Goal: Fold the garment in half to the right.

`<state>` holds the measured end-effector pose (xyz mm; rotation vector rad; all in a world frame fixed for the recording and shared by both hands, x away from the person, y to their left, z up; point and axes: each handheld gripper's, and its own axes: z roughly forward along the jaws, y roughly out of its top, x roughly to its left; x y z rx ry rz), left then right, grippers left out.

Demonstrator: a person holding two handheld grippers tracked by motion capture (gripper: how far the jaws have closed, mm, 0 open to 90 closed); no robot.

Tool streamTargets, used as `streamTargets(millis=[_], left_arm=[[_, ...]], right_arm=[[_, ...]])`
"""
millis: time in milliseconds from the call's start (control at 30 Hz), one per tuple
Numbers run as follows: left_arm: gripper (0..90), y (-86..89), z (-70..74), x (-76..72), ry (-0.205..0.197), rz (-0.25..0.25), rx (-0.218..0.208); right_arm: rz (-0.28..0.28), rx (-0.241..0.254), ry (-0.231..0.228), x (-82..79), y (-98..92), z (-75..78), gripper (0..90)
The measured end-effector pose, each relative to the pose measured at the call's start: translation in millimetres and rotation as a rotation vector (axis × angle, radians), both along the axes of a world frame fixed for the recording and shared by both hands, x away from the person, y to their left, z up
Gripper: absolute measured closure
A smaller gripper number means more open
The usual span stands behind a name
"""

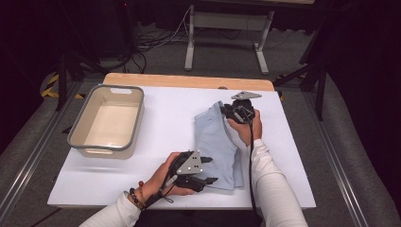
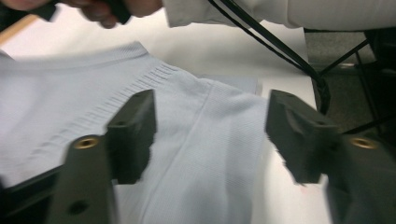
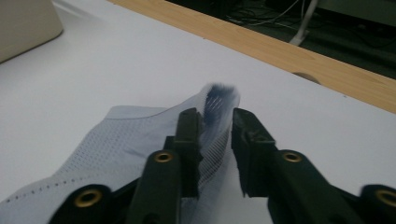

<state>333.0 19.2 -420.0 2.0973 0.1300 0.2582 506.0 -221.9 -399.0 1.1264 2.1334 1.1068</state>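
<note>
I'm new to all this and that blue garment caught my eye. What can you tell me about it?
The pale blue knit top lies folded on the white table, right of the beige tub. Ribbed trim runs along one edge. Its far corner stands up between the right tongs, whose jaws stand slightly apart. The left tongs straddle the near edge, open.

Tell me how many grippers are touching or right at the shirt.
2. The left gripper is at the near edge of the shirt, jaws open over it. The right gripper is at the far corner, a raised fold between its jaws with a gap showing.
</note>
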Motion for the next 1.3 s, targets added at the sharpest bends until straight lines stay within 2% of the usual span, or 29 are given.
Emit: streamTargets(millis=[33,100,133,200,233,267,300,333,367,400,433,500,567,667,733,800,900,933,1000,1100,1200,1300], left_arm=[[29.2,5.2,2.1,-1.8,-0.017,0.009,0.002],[22.6,16.2,4.1,-5.8,-0.027,0.030,0.012],[19.7,16.2,4.1,-5.8,-0.027,0.030,0.012],[16.9,33.5,-1.0,-11.7,-0.032,0.063,0.029],[15.9,33.5,-1.0,-11.7,-0.032,0.063,0.029],[14.9,40.0,-8.0,-14.3,-0.020,0.076,0.054],[14.7,41.1,-11.0,-15.1,-0.015,0.084,0.065],[14.6,41.1,-11.0,-15.1,-0.015,0.084,0.065],[14.4,42.0,-19.9,-16.4,0.004,0.092,0.085],[14.5,40.9,-23.1,-16.8,0.016,0.094,0.089],[14.5,37.5,-27.1,-17.6,0.026,0.096,0.111],[14.6,32.0,-31.2,-19.5,0.011,0.098,0.135],[18.0,25.4,-35.6,-19.5,0.008,0.106,0.160],[22.0,17.5,-41.1,-20.6,0.000,0.117,0.188],[24.6,13.0,-42.3,-19.5,-0.029,0.126,0.205],[30.2,12.3,-42.5,-17.4,-0.022,0.134,0.206],[40.5,13.4,-42.8,-13.9,-0.004,0.137,0.198],[43.2,14.6,-43.6,-11.8,0.012,0.145,0.207],[48.1,15.7,-44.0,-10.0,0.034,0.143,0.198],[57.5,15.5,-44.1,-9.8,0.037,0.137,0.199],[59.8,16.2,-40.2,-10.8,0.021,0.115,0.182],[60.1,15.8,-37.6,-10.7,0.024,0.106,0.171]], right_arm=[[-0.001,0.010,-0.001,-2.2,-2.0,0.5,69.8],[0.009,0.011,-0.014,-9.7,-7.1,2.6,65.1],[0.015,0.010,-0.020,-14.9,-9.8,4.1,62.5],[0.030,0.017,-0.034,-27.1,-15.8,7.4,59.4],[0.036,0.029,-0.039,-36.0,-20.0,8.8,57.0],[0.054,0.030,-0.028,-43.2,-22.3,9.4,53.8],[0.084,0.017,-0.015,-51.2,-23.8,9.5,51.6],[0.084,0.017,-0.015,-51.2,-23.8,9.5,51.6],[0.129,0.004,-0.014,-69.0,-25.7,6.6,49.1],[0.145,-0.006,-0.003,-77.3,-25.8,3.4,47.3],[0.159,-0.011,0.001,-83.4,-26.0,0.6,46.7],[0.174,-0.024,0.015,-98.0,-26.2,-9.4,43.7],[0.179,-0.028,0.016,-105.7,-27.8,-16.5,43.3],[0.166,-0.024,0.034,-110.2,-31.7,-26.2,51.3],[0.183,-0.021,0.048,-111.3,-33.0,-29.8,58.8],[0.175,-0.028,0.060,-110.9,-33.8,-31.7,61.9],[0.189,-0.020,0.086,-110.8,-36.6,-34.8,76.0],[0.200,-0.021,0.089,-111.0,-37.0,-35.4,81.4],[0.204,-0.021,0.092,-111.2,-36.8,-35.5,85.9],[0.211,-0.032,0.087,-112.0,-35.4,-34.3,87.4],[0.204,-0.029,0.062,-115.9,-36.6,-25.4,88.0],[0.194,-0.028,0.050,-117.8,-38.8,-19.2,88.0]])
